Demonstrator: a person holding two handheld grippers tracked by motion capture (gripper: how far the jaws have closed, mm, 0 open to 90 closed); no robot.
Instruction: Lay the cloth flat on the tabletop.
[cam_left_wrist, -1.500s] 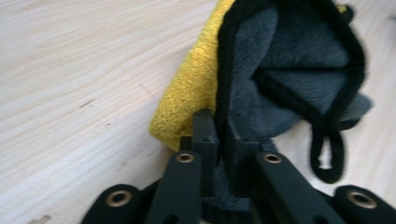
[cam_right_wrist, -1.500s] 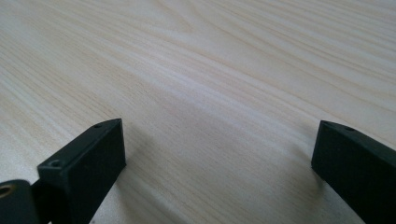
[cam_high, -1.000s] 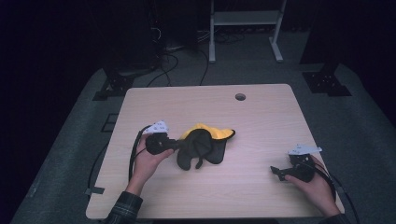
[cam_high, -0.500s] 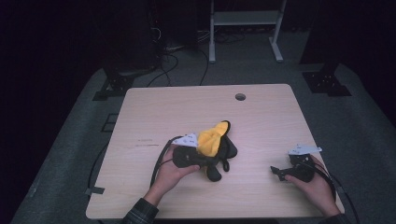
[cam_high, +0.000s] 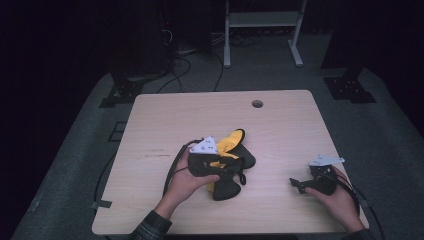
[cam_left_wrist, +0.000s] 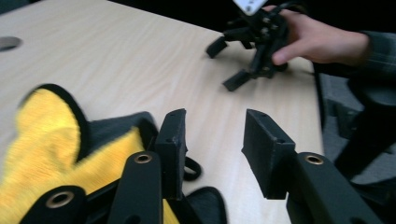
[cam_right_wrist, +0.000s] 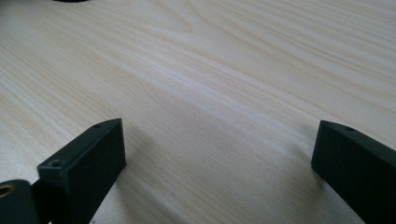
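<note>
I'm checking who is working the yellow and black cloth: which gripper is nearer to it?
Left. The left gripper is right over the cloth, its jaws apart with nothing between them, having just been opening. The right gripper rests open on bare table, well off to the cloth's right.

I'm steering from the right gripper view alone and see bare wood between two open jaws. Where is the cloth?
Observer: The yellow and black cloth lies bunched near the middle of the table, to the left of your right hand-held gripper and apart from it.
Operator: Is the other one gripping it?
Observer: No. The left hand-held gripper has just been opening its jaws. Bare wood shows between them, and the cloth sits beside one jaw.
Operator: Anything else out there?
Observer: A round hole near the far edge.
</note>
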